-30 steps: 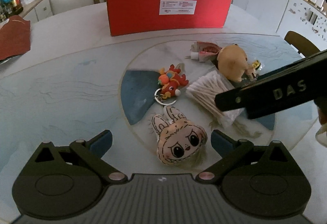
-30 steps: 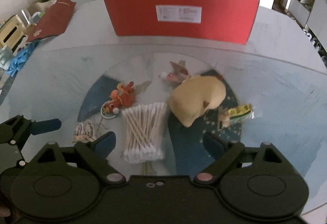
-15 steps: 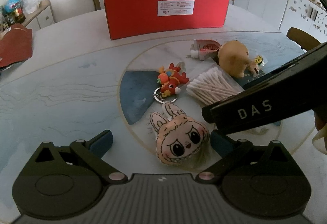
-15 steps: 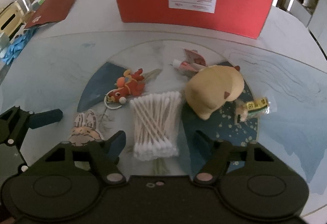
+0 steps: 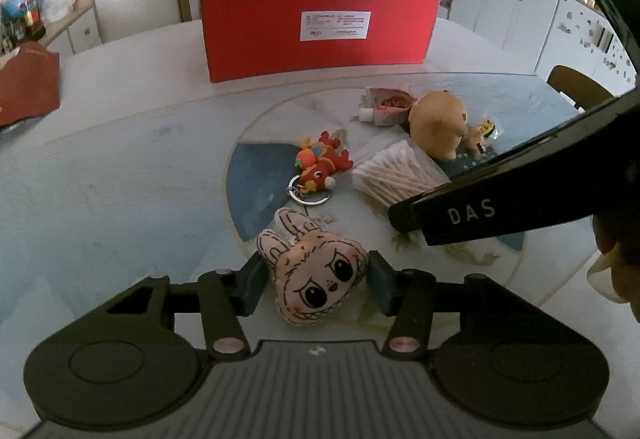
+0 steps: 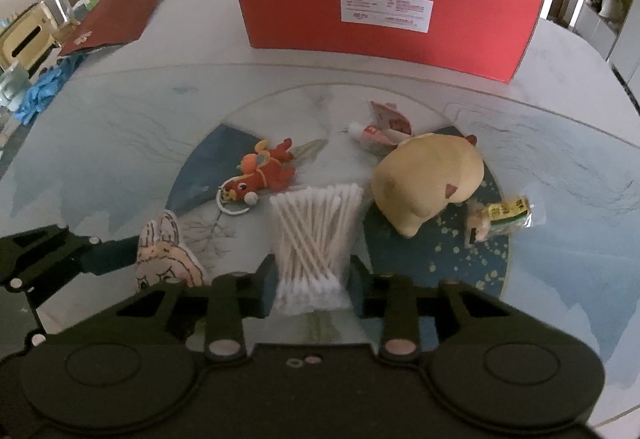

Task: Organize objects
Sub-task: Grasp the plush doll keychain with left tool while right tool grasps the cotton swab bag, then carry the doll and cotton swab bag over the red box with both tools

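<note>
My left gripper [image 5: 316,281] has its fingers against both sides of a pink bunny-face plush [image 5: 314,279], which also shows in the right wrist view [image 6: 164,259]. My right gripper [image 6: 310,285] has its fingers against both sides of a bag of cotton swabs [image 6: 314,239], also seen in the left wrist view [image 5: 396,171]. A red dragon keychain [image 6: 264,171], a tan plush [image 6: 430,179], a small tube in a red packet [image 6: 380,129] and a yellow-green sachet [image 6: 500,217] lie on the round table [image 6: 120,143]. An open red box [image 6: 390,23] stands behind them.
A dark red folder [image 6: 116,15] and blue gloves [image 6: 38,97] lie at the table's left. Cabinets [image 5: 508,11] and a chair back [image 5: 576,85] stand to the right beyond the table.
Both grippers moved forward and down, then narrowed: the left around the bunny plush, the right around the cotton swabs. The right gripper's body now crosses the left view lower down.
</note>
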